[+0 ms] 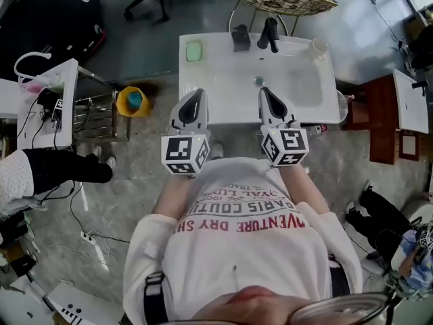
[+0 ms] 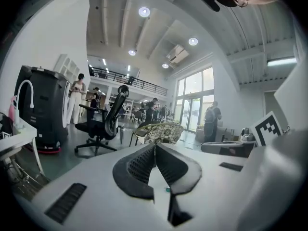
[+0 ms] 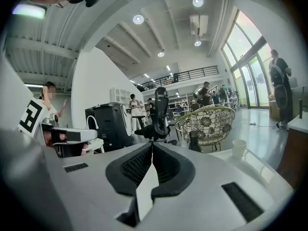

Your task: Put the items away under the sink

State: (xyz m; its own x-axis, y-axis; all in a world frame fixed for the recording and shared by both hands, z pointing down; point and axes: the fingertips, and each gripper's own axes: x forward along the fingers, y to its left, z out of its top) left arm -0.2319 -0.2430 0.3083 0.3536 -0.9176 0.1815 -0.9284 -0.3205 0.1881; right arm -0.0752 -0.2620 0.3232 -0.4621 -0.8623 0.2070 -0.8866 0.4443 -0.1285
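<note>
At the bottom of the head view the person is standing with both elbows tucked in, holding the two grippers side by side and pointing them up the frame, close to level. The left gripper (image 1: 195, 97) is keeping its jaws pressed together on nothing, as its own view is showing (image 2: 155, 147). The right gripper (image 1: 267, 95) is doing the same, tips meeting and empty (image 3: 152, 147).

Both tips are hanging over the near edge of the white sink (image 1: 223, 73), so the items are lying straight ahead, along its far edge. A green soap (image 1: 194, 51) is sitting at the upper left, directly beyond the left gripper, which I judge the nearer one for it. A dark box (image 1: 240, 38) and a black upright piece (image 1: 269, 34), either tap or bottle, are standing between the two lines of reach. A cup (image 1: 318, 48) is sitting at the upper right, nearer the right gripper (image 3: 238, 148).

The space under the sink is lying hidden below the top.
</note>
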